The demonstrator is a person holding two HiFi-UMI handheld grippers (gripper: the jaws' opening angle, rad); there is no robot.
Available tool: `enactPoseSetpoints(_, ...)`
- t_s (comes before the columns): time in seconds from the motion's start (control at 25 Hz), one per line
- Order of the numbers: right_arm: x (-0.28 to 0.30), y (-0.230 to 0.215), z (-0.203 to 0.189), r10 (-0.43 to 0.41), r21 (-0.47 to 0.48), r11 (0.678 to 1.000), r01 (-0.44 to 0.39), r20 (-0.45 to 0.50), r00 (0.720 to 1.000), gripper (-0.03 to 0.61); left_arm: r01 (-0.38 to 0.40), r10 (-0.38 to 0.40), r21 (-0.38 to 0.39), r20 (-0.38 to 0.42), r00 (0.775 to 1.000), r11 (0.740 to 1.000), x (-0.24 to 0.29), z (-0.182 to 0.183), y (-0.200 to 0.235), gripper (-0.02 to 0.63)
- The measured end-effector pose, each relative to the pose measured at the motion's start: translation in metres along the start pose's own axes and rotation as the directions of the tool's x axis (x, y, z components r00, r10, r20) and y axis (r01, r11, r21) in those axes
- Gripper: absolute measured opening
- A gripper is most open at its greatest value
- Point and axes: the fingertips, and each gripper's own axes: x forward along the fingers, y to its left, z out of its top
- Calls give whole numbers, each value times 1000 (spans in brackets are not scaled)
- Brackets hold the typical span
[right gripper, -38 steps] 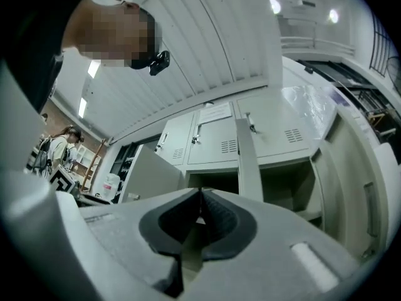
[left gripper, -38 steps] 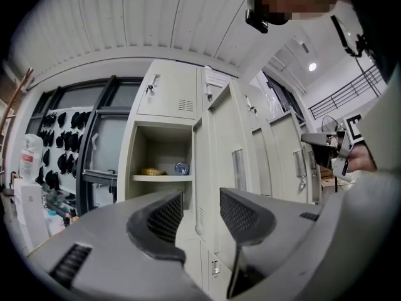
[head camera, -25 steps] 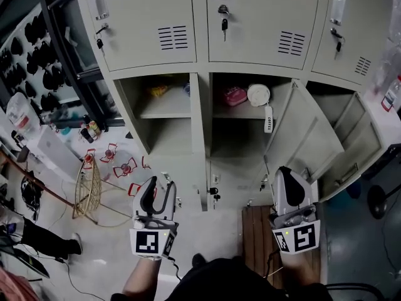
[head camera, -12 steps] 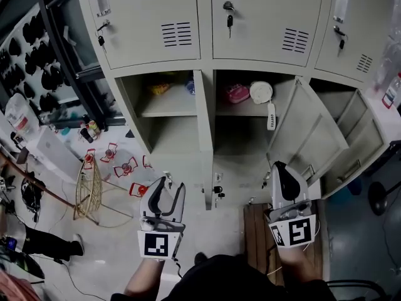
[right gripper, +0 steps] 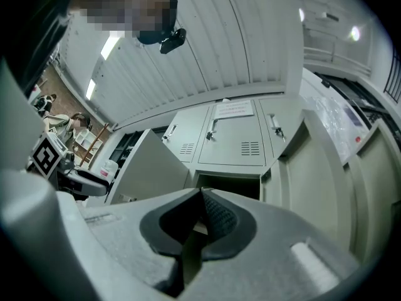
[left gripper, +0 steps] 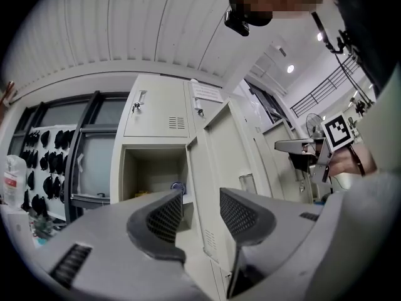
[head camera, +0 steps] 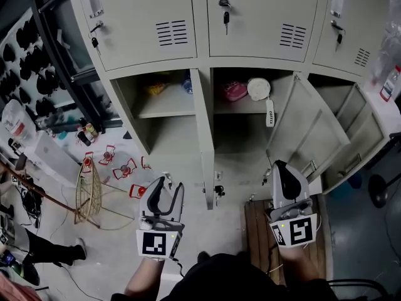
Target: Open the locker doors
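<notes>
While both grippers hang in front of the locker bank [head camera: 200, 63], the left gripper [head camera: 168, 190] has its jaws apart with nothing between them, and the right gripper [head camera: 280, 170] has its jaws pressed together, empty. Neither touches the bank. Its 3 lower doors [head camera: 352, 130] stand open, the middle door [head camera: 307, 137] just above the right gripper. Its 3 upper doors [head camera: 260, 17] are closed, with keys [head camera: 225, 21] in their locks.

The upper locker doors [head camera: 144, 17] are cut off by the top edge, and the shelf items [head camera: 235, 92] are too small to identify.
</notes>
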Motion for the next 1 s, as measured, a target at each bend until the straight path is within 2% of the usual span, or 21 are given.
enactPoseSetpoints(1.0,-4,0,3,17,29,999,-17,13,1000,0,-18,18,3,-34,999,1000,4,-11,-1,183)
